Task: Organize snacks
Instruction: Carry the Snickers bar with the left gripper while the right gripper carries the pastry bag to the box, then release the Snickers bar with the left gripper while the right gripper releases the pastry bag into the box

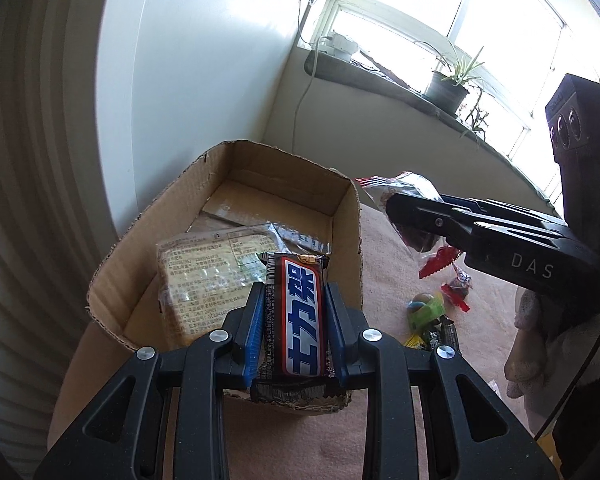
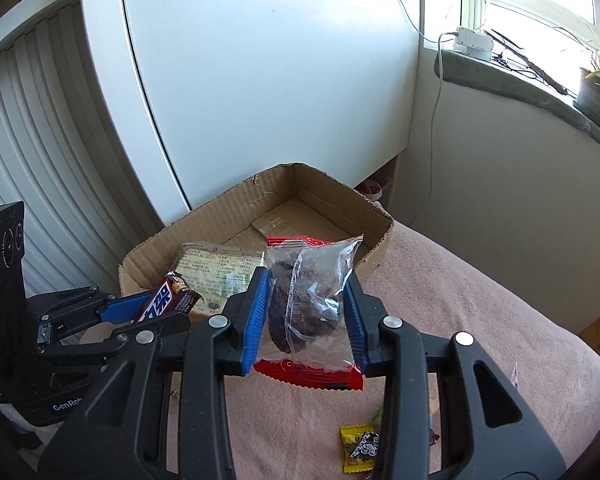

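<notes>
**Two snacks held over the cardboard box**

While the left tool (image 1: 294, 322) clamped a brown chocolate bar with a blue-and-white label (image 1: 302, 312) over the near edge of the open brown cardboard box (image 1: 352, 216), the right tool (image 2: 306, 320) gripped a clear plastic packet with red ends and dark pieces inside (image 2: 312, 300) just right of it. A clear-wrapped pale biscuit pack (image 1: 198, 276) lay inside the box. Small wrapped sweets (image 1: 428, 312) sat on the pink surface (image 1: 480, 320).

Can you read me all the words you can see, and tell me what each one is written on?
"DAS": side of the right tongs.
"GenRob", cut off: body of the left tongs.
White Chinese characters on the chocolate bar: not readable upside down.
Print on the clear cracker pack: too small.
Yellow candy wrapper: too blurred.
</notes>
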Demonstrator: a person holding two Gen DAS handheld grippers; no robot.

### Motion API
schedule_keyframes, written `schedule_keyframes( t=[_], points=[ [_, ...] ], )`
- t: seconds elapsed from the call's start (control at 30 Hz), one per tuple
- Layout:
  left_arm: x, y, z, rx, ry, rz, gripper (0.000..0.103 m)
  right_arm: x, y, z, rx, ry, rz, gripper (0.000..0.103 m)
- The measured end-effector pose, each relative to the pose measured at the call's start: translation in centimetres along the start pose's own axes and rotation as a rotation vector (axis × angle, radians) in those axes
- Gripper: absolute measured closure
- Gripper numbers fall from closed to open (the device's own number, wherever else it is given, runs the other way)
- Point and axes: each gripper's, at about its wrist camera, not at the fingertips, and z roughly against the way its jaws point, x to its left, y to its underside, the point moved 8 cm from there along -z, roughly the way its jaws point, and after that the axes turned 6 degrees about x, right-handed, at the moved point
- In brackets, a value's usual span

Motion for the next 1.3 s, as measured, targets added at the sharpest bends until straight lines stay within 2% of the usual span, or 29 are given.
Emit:
schedule_keyframes(
  t=[0.33,0.67,0.7,0.73,0.77,0.8,0.83,1.3],
  points=[
    [0.6,-0.5,-0.8,0.01,-0.006,0.004,0.076,1.2,-1.7,-4.3,0.043,-0.04,0.008,0.065],
    [0.8,-0.7,-1.2,0.015,0.001,0.002,0.076,1.4,-2.4,-5.9,0.057,-0.061,0.0,0.065],
    [0.8,-0.8,-1.2,0.014,-0.004,0.0,0.071,1.4,-2.4,-6.0,0.059,-0.06,-0.001,0.063],
    [0.8,-0.8,-1.1,0.012,-0.009,-0.001,0.057,1.3,-2.5,-6.0,0.059,-0.056,-0.004,0.05],
    [0.8,-0.8,-1.0,0.009,-0.01,-0.002,0.049,1.3,-2.5,-5.9,0.055,-0.049,-0.008,0.04],
    [0.7,-0.8,-0.8,0.003,-0.007,-0.006,0.045,1.2,-2.6,-5.8,0.045,-0.041,-0.012,0.026],
    [0.6,-0.9,-0.7,-0.003,-0.009,-0.012,0.045,1.1,-2.8,-5.5,0.032,-0.038,-0.015,0.023],
    [-0.4,-0.5,0.5,-0.022,-0.024,-0.033,0.045,0.6,-2.5,-3.6,0.017,-0.012,-0.026,0.023]
  ],
)
